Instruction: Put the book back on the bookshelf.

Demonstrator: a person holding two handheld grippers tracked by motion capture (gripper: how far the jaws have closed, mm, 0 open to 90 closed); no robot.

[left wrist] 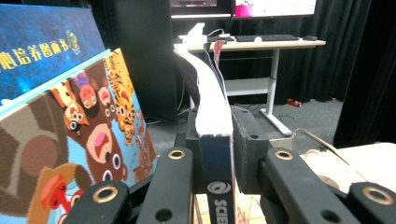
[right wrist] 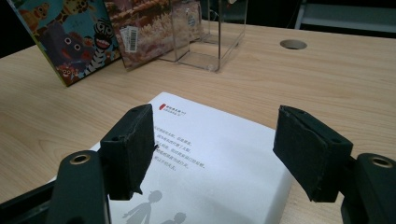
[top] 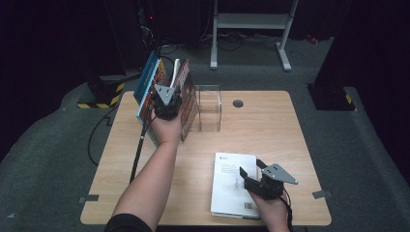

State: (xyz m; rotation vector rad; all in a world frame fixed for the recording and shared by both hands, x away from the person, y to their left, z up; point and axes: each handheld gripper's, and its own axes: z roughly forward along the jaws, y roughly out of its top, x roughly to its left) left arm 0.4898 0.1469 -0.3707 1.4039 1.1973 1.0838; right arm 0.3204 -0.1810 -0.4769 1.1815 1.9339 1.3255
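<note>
Left tool [left wrist: 215, 154] pinching the upright dark-spined book [left wrist: 212, 116] beside the clear acrylic box [top: 209, 108]; right tool [right wrist: 215, 154] spread above the flat white book [right wrist: 219, 168], not yet shelved

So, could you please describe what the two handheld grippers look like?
Both the left gripper and the right gripper are black, each topped by a grey three-cornered plate. The jaws carry thick black pads, with brass-ringed holes in the arms behind them. A black cable trails from each.

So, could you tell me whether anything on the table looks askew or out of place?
Yes: the colourful picture books lean tilted beside the clear acrylic box, not upright, and a white paperback lies flat apart, under the right tongs.
</note>
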